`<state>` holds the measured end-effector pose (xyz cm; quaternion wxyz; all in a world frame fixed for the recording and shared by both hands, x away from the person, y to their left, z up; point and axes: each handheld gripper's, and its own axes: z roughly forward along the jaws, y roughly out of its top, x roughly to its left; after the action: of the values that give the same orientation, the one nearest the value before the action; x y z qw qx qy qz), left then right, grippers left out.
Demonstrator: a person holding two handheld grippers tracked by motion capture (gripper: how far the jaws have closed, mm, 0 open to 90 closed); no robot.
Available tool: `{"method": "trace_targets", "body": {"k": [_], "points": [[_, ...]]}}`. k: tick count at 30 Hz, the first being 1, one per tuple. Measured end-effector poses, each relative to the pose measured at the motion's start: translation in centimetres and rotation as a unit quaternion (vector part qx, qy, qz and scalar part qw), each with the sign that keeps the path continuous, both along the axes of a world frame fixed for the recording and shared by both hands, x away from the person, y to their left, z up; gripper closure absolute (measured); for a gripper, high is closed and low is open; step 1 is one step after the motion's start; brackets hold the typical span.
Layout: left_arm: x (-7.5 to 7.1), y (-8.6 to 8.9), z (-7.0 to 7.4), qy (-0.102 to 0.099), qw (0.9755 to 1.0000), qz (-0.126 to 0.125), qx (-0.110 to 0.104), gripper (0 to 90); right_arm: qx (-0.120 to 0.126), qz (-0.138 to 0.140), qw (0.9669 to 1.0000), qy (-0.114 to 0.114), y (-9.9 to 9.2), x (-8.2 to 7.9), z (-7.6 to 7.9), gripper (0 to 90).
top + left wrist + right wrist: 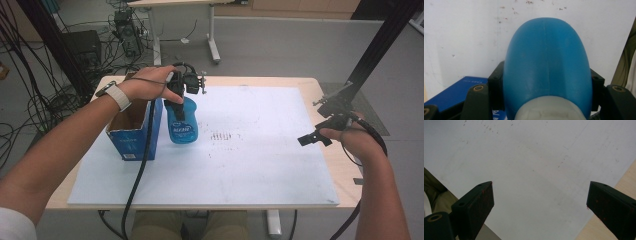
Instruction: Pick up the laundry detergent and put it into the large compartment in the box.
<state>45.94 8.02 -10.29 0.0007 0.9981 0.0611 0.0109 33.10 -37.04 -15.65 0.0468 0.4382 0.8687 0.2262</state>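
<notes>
A blue plastic bottle [183, 127] with a white label stands upright beside an open blue cardboard box [131, 135] at the left of the white board [260, 165]. My left gripper [178, 106] comes down from above and is shut on the bottle's upper part. In the left gripper view the bottle [546, 62] sits between both jaws, its white neck nearest the camera. Whether its base touches the board I cannot tell. My right gripper [313, 138] hovers open at the board's right edge, and its jaws [539, 197] hold nothing.
The box's blue flap [456, 91] lies just left of the gripped bottle. Small dark specks [222, 136] mark the board's middle. The wooden table edge [599, 230] shows past the board on the right. A black frame post [380, 45] rises at the far right.
</notes>
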Motion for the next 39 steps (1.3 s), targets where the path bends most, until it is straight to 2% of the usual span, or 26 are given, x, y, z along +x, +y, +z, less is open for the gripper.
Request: {"method": "trace_targets", "body": {"k": [3, 6, 13, 18, 20, 23, 28, 30, 31, 34, 36, 39], "points": [[-0.3, -0.1, 0.4, 0.000, 0.9999, 0.014, 0.001, 37.8, 0.000, 0.003, 1.0000, -0.003, 0.2, -0.2, 0.2, 7.2], [-0.7, -0.1, 1.0, 0.002, 0.9992, 0.039, 0.000, 37.8, 0.001, 0.007, 1.0000, -0.006, 0.3, -0.2, 0.3, 7.2], [-1.7, -0.3, 2.0, -0.006, 0.9953, 0.097, 0.000, 37.9, 0.003, 0.013, 0.9999, -0.008, 0.7, -0.1, 0.4, 7.5], [-2.0, -0.2, 2.4, -0.003, 0.9878, 0.155, -0.002, 37.9, 0.002, 0.020, 0.9997, -0.011, 1.1, -0.1, 0.5, 7.5], [-2.2, -0.3, 2.7, -0.006, 0.9857, 0.169, 0.001, 37.9, 0.002, 0.022, 0.9997, -0.012, 1.2, -0.1, 0.6, 7.5], [-2.4, -0.4, 3.1, -0.004, 0.9844, 0.176, 0.004, 37.9, 0.000, 0.024, 0.9996, -0.012, 1.3, -0.1, 0.7, 7.5], [-2.6, -0.3, 3.9, 0.004, 0.9801, 0.198, 0.008, 37.8, -0.001, 0.028, 0.9995, -0.016, 1.5, -0.2, 0.8, 7.5], [-2.9, -0.4, 4.4, 0.001, 0.9772, 0.212, 0.010, 37.8, 0.000, 0.030, 0.9994, -0.018, 1.5, -0.3, 0.9, 7.5], [-2.9, -0.4, 4.4, 0.001, 0.9772, 0.212, 0.010, 37.8, 0.000, 0.030, 0.9994, -0.018, 1.5, -0.3, 0.9, 7.5], [-3.0, 0.0, 5.3, 0.001, 0.9708, 0.240, 0.004, 37.8, 0.002, 0.033, 0.9992, -0.022, 1.5, -0.5, 1.0, 7.5], [-3.1, 0.2, 5.7, 0.002, 0.9679, 0.251, -0.001, 37.8, 0.003, 0.036, 0.9991, -0.024, 1.5, -0.5, 1.1, 7.5], [-3.4, 0.4, 6.4, 0.000, 0.9619, 0.273, -0.006, 37.8, 0.004, 0.037, 0.9990, -0.026, 1.5, -0.6, 1.1, 7.5]]}}
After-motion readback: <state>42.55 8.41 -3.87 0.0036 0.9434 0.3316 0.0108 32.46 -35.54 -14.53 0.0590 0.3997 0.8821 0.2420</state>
